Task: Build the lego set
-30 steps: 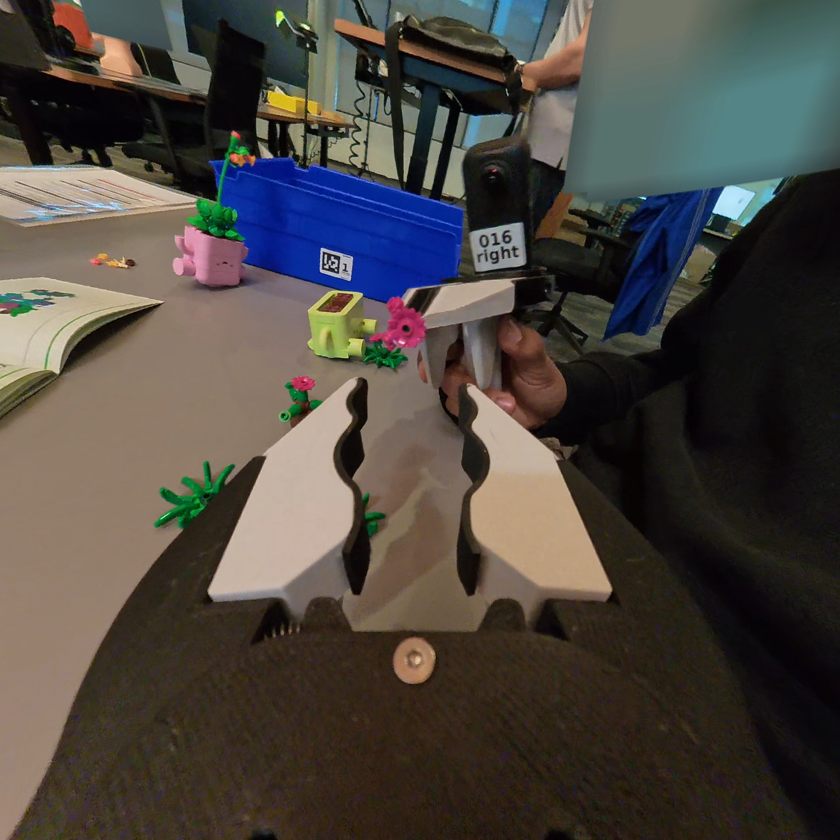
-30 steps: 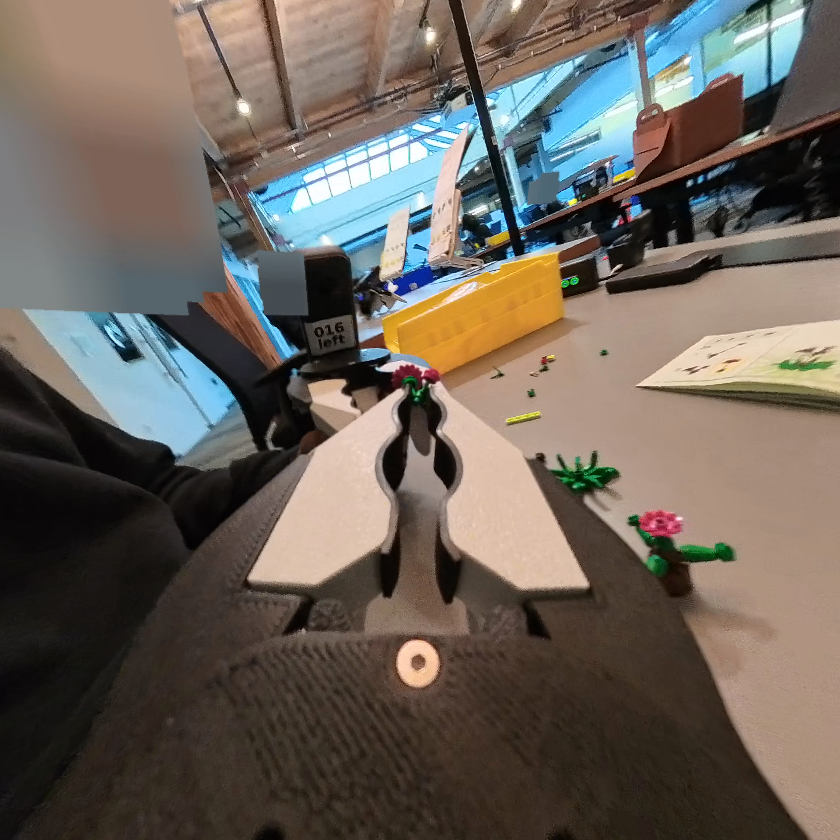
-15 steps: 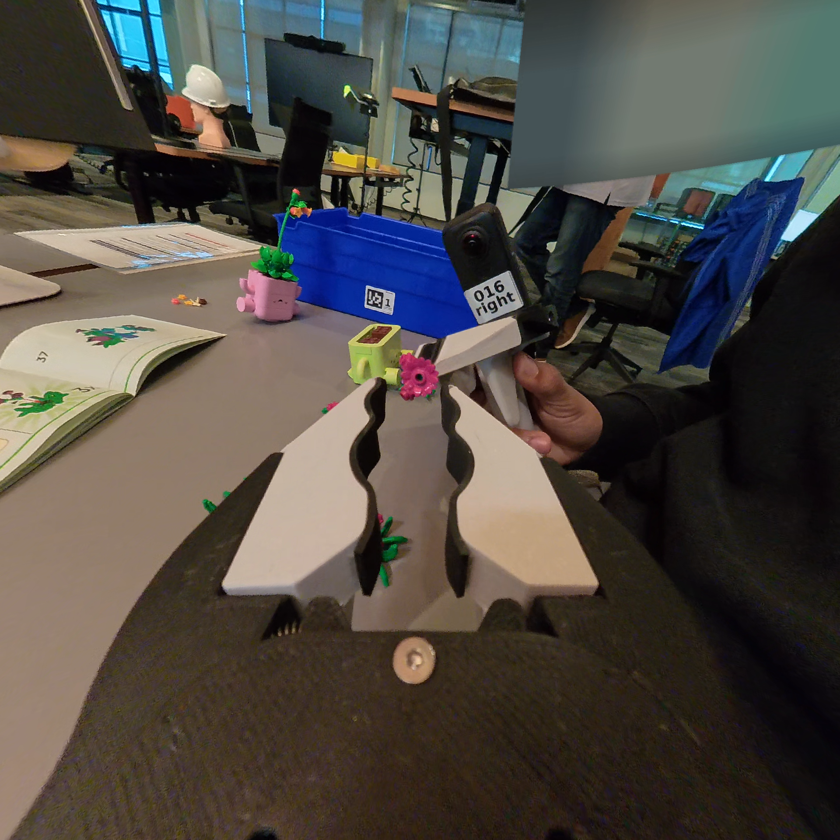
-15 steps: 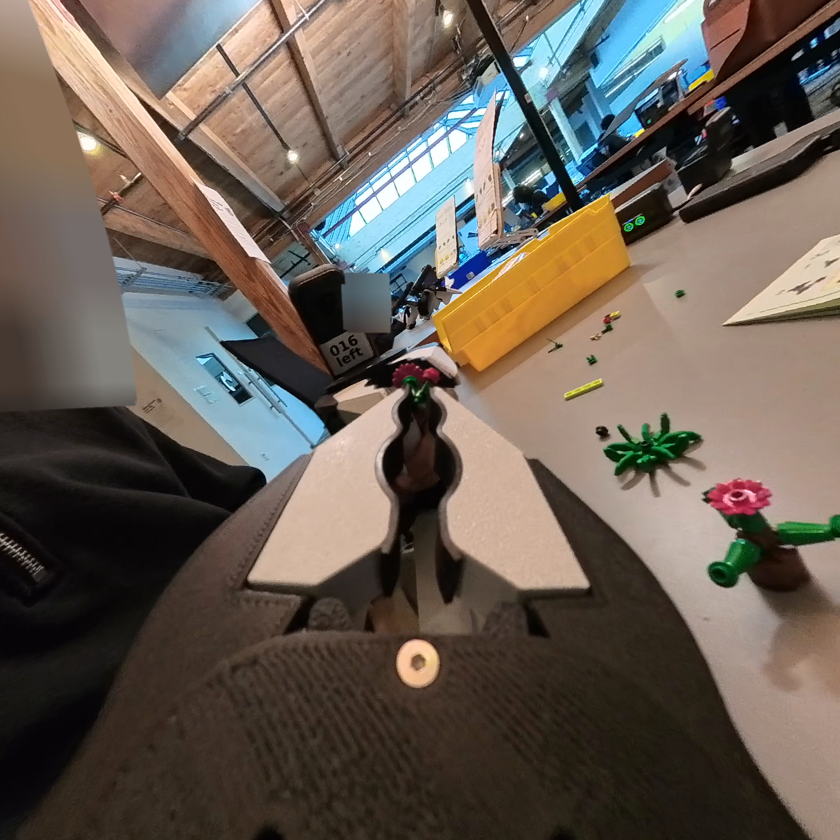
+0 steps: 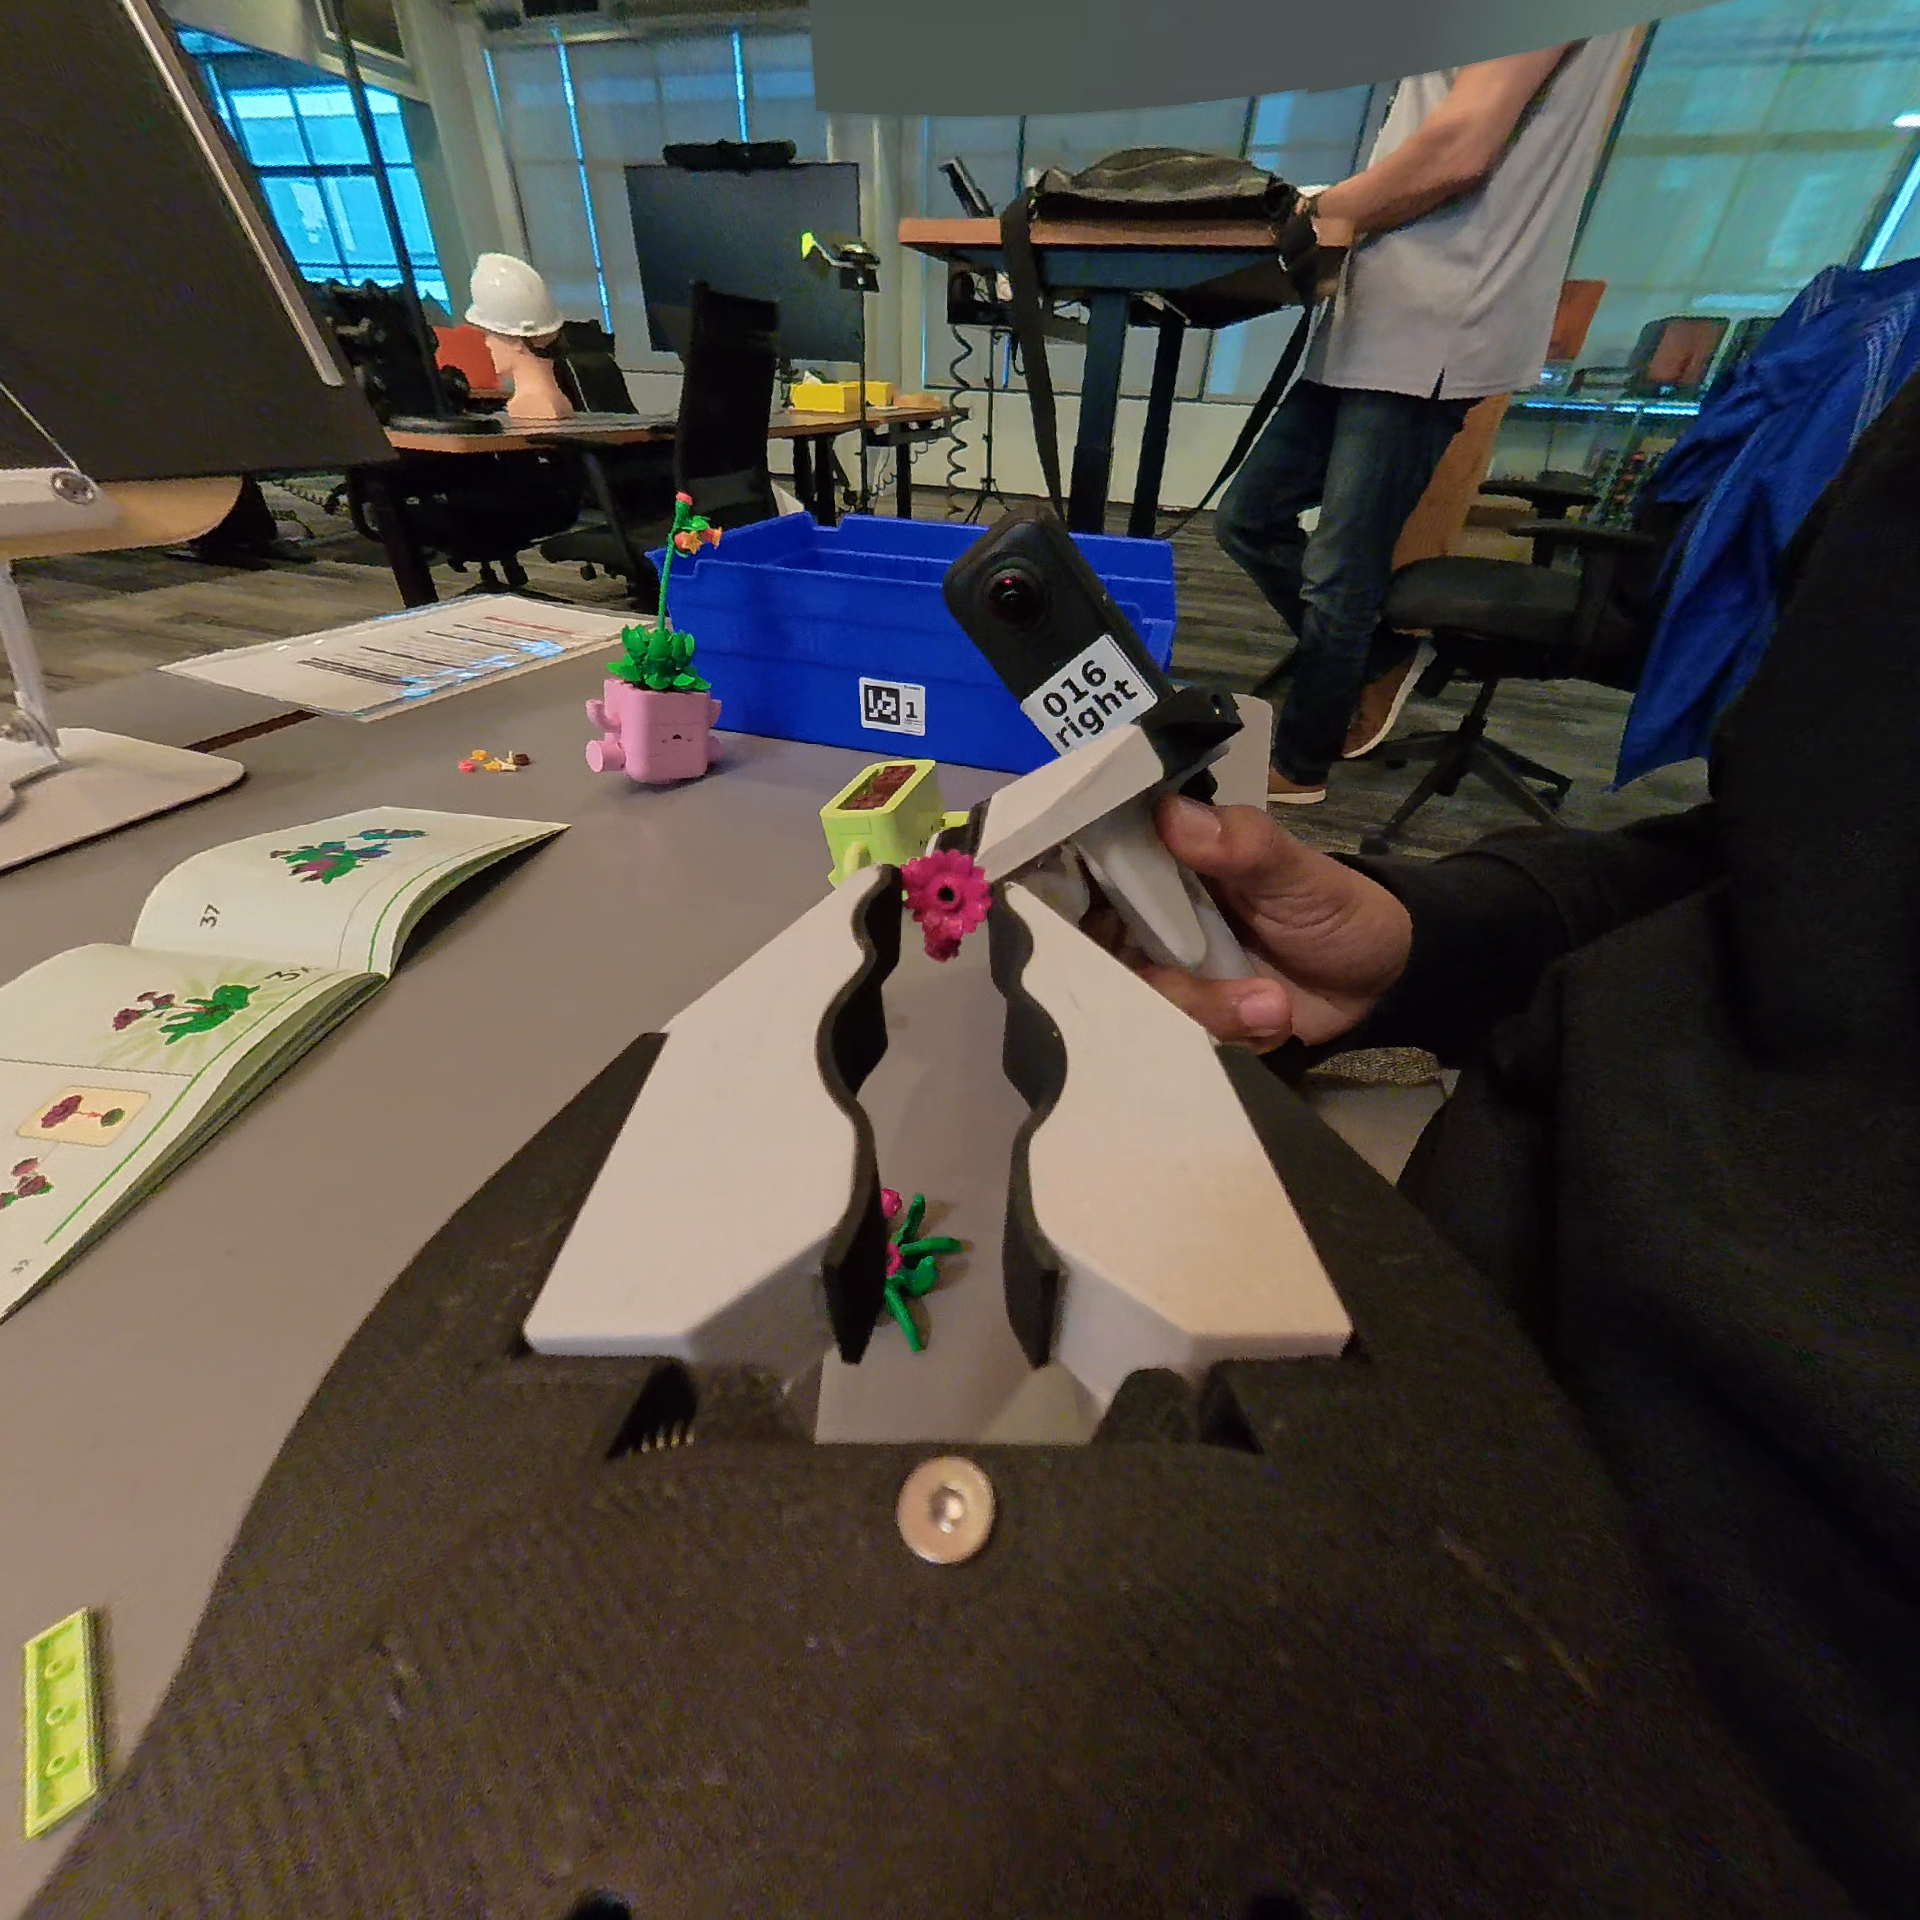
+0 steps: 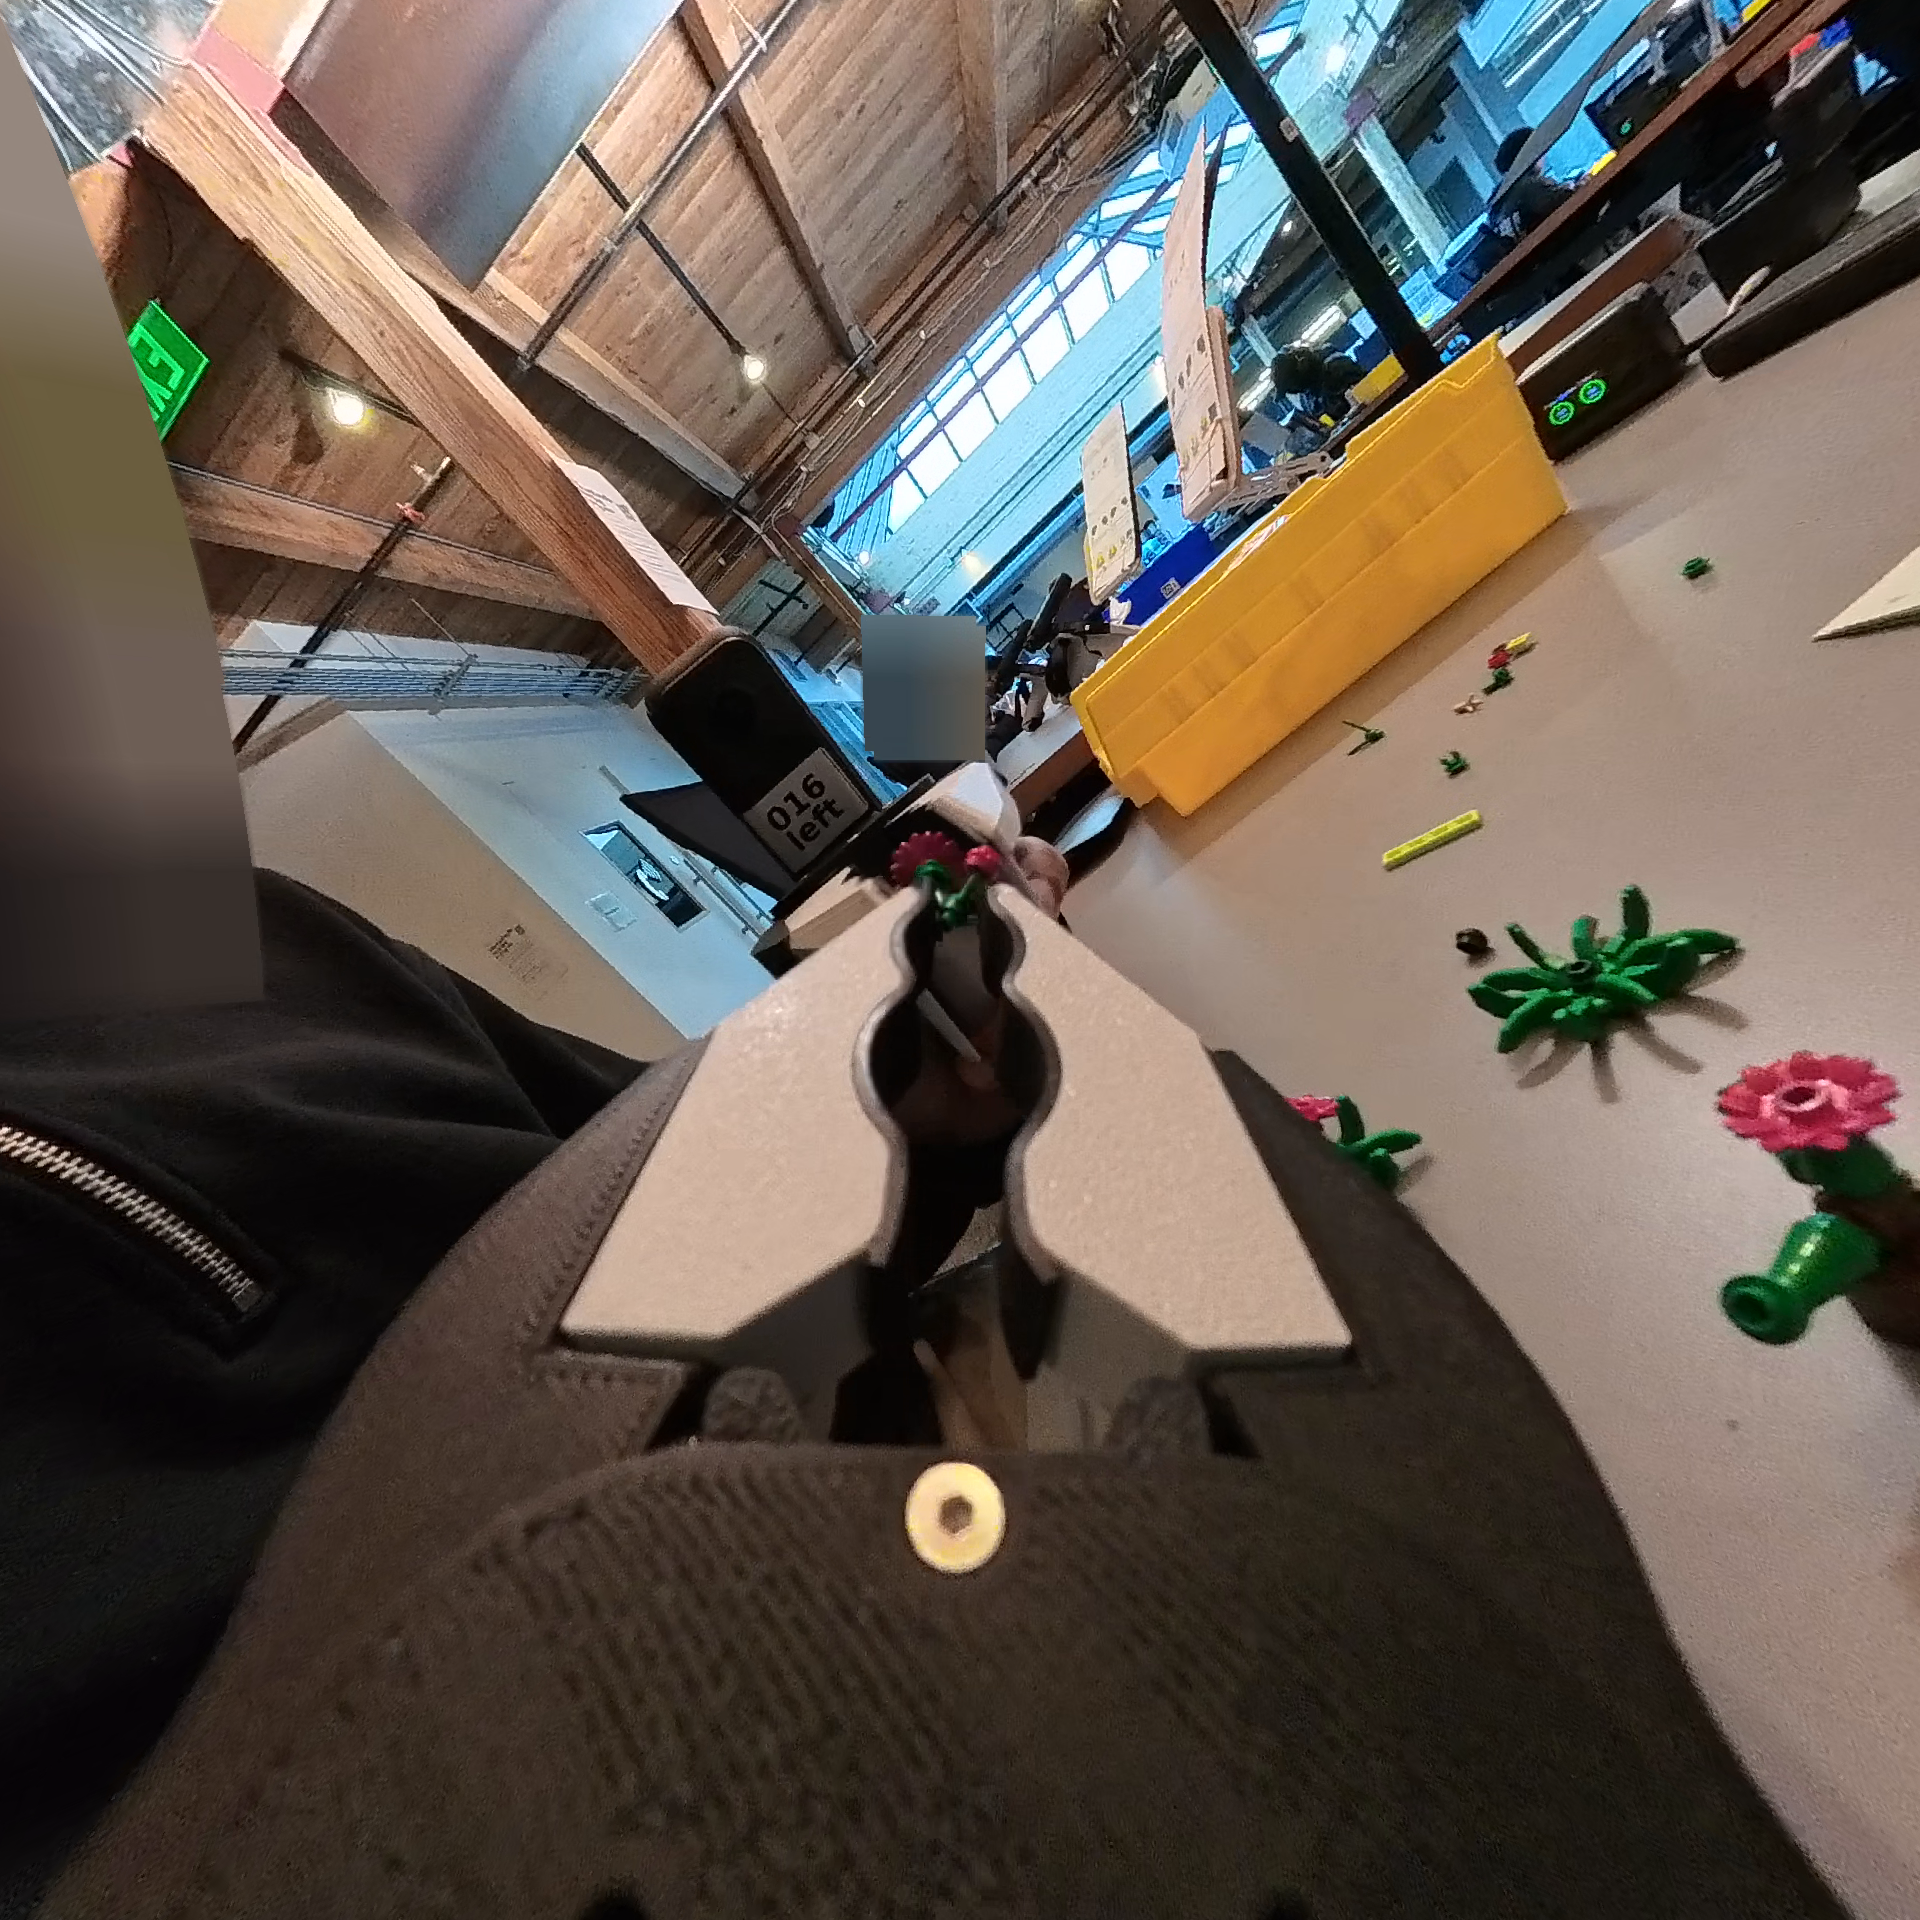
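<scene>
My right gripper (image 6: 954, 899) is shut on a small green stem with pink flowers (image 6: 948, 878) and holds it in the air. In the left wrist view the pink flower (image 5: 943, 899) sits right between the tips of my left gripper (image 5: 937, 883), which is open and empty. The right gripper (image 5: 987, 862) comes in there from the right, held by a hand (image 5: 1288, 935). A lime-green pot (image 5: 883, 810) stands just behind. A pink pot with a tall plant (image 5: 652, 717) stands farther back.
An open instruction booklet (image 5: 208, 987) lies at left, with a blue bin (image 5: 831, 623) behind the pots. A yellow bin (image 6: 1320, 634), a green leaf piece (image 6: 1590, 987), a flower on a green and brown stem (image 6: 1818, 1174) and small loose parts lie on the grey table (image 6: 1662, 748). Both grippers' tips are close together, under 4 cm apart. The green leaf piece (image 6: 1590, 987) is about equally far from each gripper, around 12 cm.
Both grippers have tilted upward. The right gripper has brought the flower stem from beside the lime pot to between the left gripper's open tips. It has stayed shut on the stem.
</scene>
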A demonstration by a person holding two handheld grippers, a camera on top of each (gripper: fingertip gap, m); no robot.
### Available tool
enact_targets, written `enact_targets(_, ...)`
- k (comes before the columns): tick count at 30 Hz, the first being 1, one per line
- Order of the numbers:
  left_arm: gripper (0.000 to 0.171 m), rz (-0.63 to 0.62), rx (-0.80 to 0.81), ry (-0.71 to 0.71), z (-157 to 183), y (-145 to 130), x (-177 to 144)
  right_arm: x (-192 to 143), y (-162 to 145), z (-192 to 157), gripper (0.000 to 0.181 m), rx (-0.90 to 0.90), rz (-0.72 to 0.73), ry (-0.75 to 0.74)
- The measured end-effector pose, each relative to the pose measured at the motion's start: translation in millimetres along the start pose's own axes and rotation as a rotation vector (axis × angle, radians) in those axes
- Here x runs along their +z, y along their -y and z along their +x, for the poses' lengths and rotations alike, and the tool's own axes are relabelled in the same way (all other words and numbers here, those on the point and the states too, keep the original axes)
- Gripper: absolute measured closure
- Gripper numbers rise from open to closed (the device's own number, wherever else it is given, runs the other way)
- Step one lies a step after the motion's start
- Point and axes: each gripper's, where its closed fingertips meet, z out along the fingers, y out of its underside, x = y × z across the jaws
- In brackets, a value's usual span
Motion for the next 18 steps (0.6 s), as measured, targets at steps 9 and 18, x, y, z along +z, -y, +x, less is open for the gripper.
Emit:
enact_targets(9,0.159,0.005,-0.024,-0.003,-2.0,-0.3,-1.0,-1.2,1.9,-3.1,0.165,0.024,0.014,0.04)
enact_targets(18,0.159,0.008,-0.046,-0.015,-2.3,-0.5,-1.6,-1.7,1.6,-4.9,0.166,0.043,0.015,0.064)
